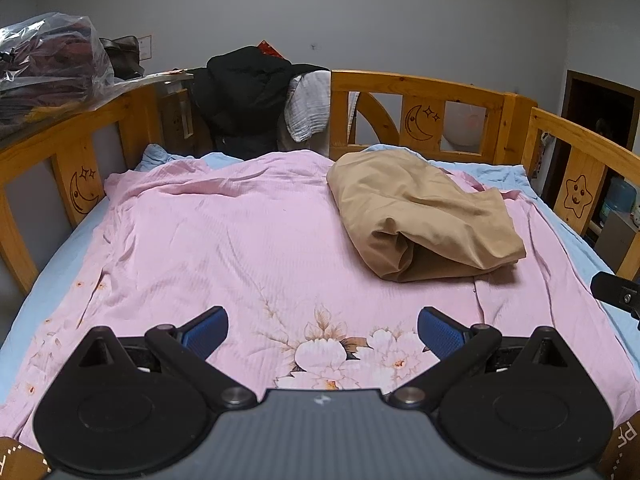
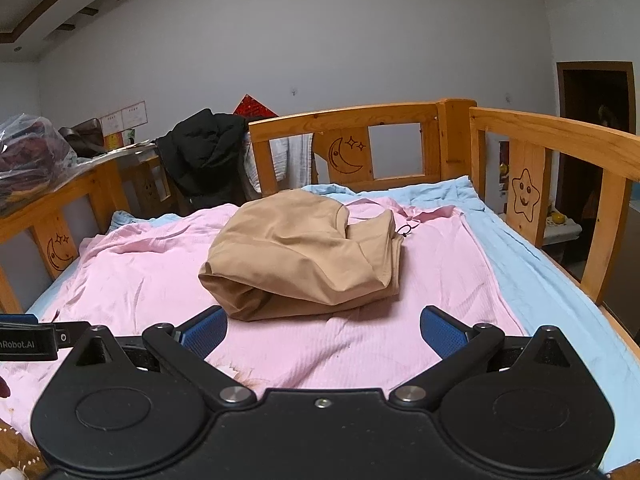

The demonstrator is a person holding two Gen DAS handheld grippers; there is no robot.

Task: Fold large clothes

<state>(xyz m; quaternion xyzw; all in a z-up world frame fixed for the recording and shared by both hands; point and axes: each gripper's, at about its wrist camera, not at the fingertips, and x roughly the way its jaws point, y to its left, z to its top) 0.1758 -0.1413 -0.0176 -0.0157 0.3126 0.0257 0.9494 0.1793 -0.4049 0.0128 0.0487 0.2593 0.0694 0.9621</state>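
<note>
A tan garment (image 1: 424, 216) lies folded in a loose bundle on the pink floral sheet (image 1: 224, 240), right of centre in the left wrist view. In the right wrist view the same tan garment (image 2: 308, 252) sits just beyond the fingers, on the pink sheet (image 2: 360, 352). My left gripper (image 1: 322, 332) hovers open over the sheet's flower print, well short of the bundle, with nothing between its blue pads. My right gripper (image 2: 322, 332) is open too, close in front of the bundle's near edge and apart from it.
Wooden bed rails (image 1: 404, 88) with moon and star carvings close in the far end and both sides. A black jacket (image 1: 244, 92) and a white cloth (image 1: 308, 108) hang over the far rail. A plastic bag of clothes (image 1: 44, 64) sits at the left. A dark doorway (image 2: 592, 128) is at right.
</note>
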